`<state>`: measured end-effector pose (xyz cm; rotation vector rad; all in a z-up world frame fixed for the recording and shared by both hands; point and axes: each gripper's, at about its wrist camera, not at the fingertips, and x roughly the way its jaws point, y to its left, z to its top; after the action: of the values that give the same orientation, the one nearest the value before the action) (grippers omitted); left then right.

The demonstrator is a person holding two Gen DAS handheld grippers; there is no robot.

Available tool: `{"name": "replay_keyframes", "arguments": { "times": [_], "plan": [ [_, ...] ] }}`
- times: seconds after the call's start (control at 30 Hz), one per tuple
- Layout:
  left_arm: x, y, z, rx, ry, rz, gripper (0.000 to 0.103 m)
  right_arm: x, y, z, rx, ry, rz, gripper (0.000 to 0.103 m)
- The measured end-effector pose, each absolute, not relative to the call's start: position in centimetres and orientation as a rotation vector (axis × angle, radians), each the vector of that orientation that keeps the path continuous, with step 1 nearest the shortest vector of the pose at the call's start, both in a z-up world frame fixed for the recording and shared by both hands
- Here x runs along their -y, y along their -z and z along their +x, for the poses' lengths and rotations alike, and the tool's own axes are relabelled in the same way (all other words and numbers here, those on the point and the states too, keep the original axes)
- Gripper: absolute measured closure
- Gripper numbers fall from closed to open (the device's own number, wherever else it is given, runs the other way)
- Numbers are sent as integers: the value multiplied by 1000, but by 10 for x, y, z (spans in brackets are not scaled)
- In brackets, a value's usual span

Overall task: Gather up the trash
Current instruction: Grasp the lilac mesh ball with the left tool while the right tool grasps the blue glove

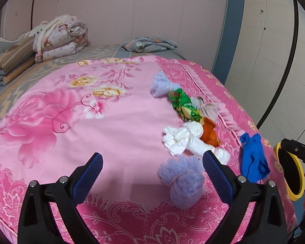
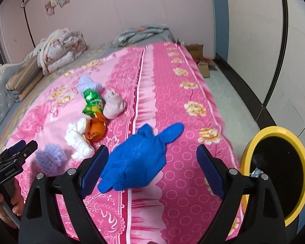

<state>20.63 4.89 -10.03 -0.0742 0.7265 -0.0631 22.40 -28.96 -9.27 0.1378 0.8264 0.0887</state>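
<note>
Trash lies scattered on the pink bed. Nearest the right tongs is the blue glove, just ahead between the spread blue pads and closer to the left one, its long axis running away and rightward. The yellow bin stands right of these tongs. The left tongs, also spread, have the purple foam net between their pads.

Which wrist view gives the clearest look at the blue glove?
The right wrist view: the blue glove lies whole on the pink bedspread, between the open right gripper's fingers. The left wrist view shows the glove smaller and crumpled, off to the right near the frame's edge.
</note>
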Motion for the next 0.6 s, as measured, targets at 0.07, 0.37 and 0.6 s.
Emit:
{"name": "replay_keyframes", "arguments": {
  "times": [0.07,0.37,0.6],
  "plan": [
    [-45,107,209,-739,72,-70,8,288,102,229,-845,-85,137,19],
    [-39,135,222,-784,100,-84,9,279,131,249,-918,-88,133,21],
    [-29,138,222,-772,167,-60,43,264,152,260,-971,-110,103,40]
  ]
}}
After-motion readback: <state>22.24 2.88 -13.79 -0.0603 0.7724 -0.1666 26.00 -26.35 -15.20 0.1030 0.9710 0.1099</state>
